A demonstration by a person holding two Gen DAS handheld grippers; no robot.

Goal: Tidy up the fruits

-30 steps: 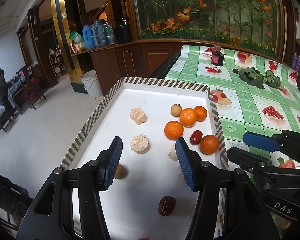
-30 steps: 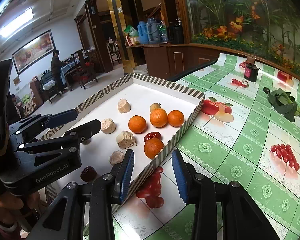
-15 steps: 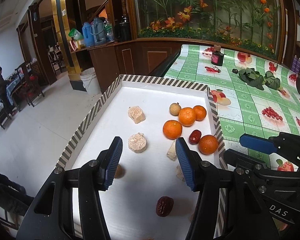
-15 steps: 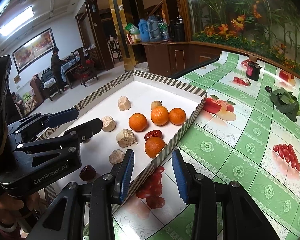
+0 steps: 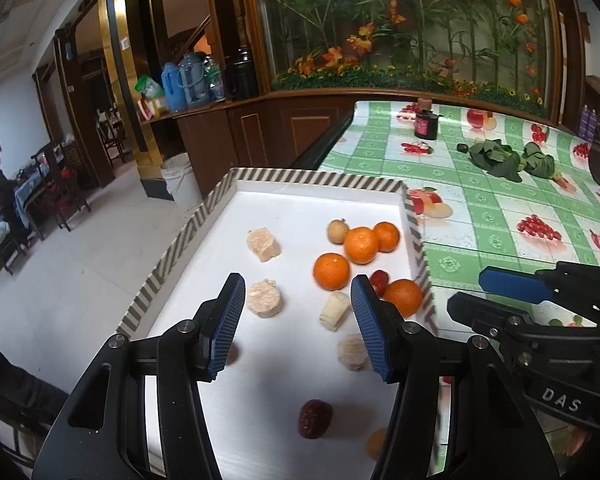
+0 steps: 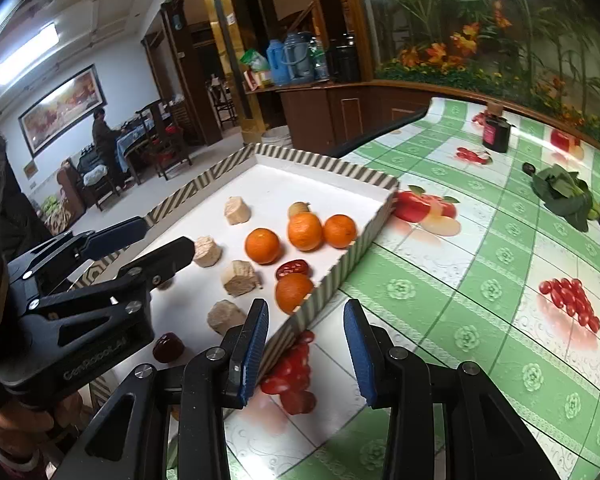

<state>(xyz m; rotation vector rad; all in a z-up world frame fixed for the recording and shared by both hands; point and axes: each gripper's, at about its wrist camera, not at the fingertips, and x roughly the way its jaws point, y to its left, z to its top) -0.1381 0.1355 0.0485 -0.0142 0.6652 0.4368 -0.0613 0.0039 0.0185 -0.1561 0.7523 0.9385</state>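
Left gripper: jaws are held apart, empty, above the white floor of the tray.
Right gripper: jaws are spread, empty, over the tray's striped right rim and the desk.
Oranges: four round ones are grouped near the tray's right wall, one almost against it.
Open room: bare white floor is seen at the tray's left and far end.
Other pieces: rough beige chunks and a wrinkled dark red date are scattered.
Desk cover: glossy green checked cloth, printed with fruit.
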